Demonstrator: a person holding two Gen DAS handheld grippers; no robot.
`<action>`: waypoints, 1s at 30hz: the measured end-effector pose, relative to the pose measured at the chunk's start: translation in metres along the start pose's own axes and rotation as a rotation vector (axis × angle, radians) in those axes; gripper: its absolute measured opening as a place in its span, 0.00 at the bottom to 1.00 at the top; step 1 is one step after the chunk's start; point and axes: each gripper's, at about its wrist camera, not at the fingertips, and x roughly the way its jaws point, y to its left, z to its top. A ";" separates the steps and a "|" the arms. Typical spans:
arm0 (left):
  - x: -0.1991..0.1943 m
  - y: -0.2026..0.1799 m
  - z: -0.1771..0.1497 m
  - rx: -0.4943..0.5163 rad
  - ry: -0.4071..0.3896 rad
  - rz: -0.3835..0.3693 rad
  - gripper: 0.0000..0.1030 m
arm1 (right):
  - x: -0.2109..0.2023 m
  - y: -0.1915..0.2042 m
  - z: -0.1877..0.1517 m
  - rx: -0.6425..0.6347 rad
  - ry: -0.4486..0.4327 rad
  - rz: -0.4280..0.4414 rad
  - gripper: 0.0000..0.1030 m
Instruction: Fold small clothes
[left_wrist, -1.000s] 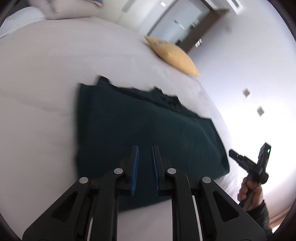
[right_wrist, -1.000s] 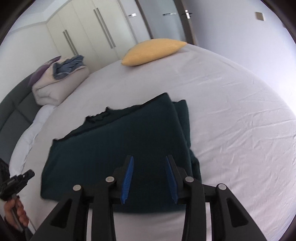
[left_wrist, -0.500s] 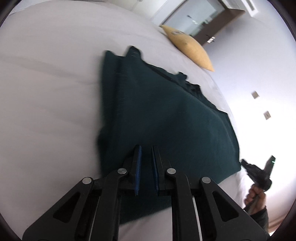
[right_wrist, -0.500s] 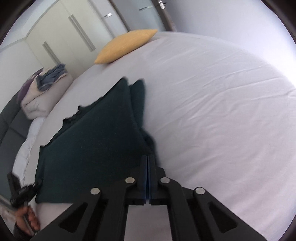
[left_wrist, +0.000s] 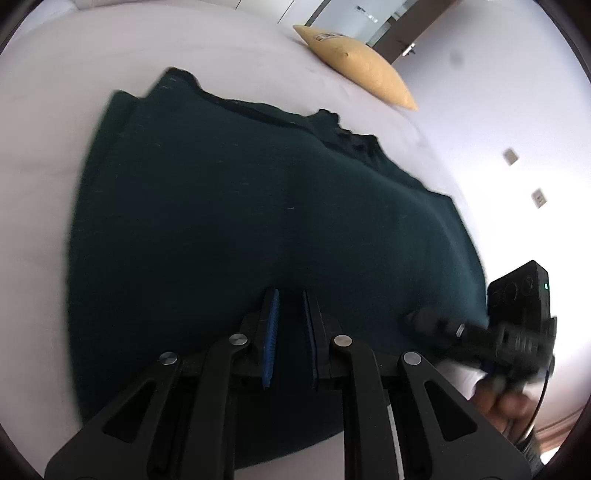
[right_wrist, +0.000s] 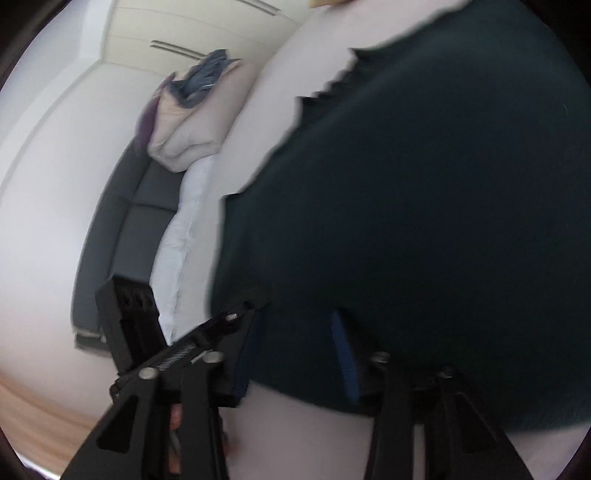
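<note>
**A:** Where is the cloth?

**B:** The dark green knitted garment lies spread flat on the bed's white sheet. Its ragged-looking edge points toward the long yellow pillow at the far side.

**A:** And the left tool?

**B:** The black left tool with blue pads hangs over the near part of the garment, pointing down and across it. Only a thin slit shows between the pads, so it is as good as closed. Dark cloth fills the view through the slit. I see no fold pinched there, and I cannot tell whether the tips touch the fabric.

**A:** The right one?

**B:** In the left wrist view, the right tool is blurred. It reaches in from the right toward the garment's near right corner, with the person's hand under it. In its own view, its jaws stand well apart and are closing. The garment's near edge sits between them, and the pads are not pressing on it.

**A:** Are the two tools close together?

**B:** Near each other, both along the same near edge of the garment.

**A:** Anything else about?

**B:** A pile of folded beige bedding with blue cloth on top is at the head of the bed. It sits beside the padded grey headboard, well apart from the garment.
</note>
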 end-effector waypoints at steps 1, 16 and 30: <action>0.000 -0.003 0.000 0.025 0.000 0.021 0.13 | -0.008 -0.010 0.001 0.034 -0.021 0.013 0.10; -0.009 -0.012 -0.031 0.061 -0.032 0.063 0.13 | -0.200 -0.058 -0.017 0.153 -0.555 -0.330 0.37; -0.022 -0.005 -0.038 0.065 -0.040 0.041 0.13 | -0.048 0.010 0.001 -0.143 -0.257 -0.349 0.72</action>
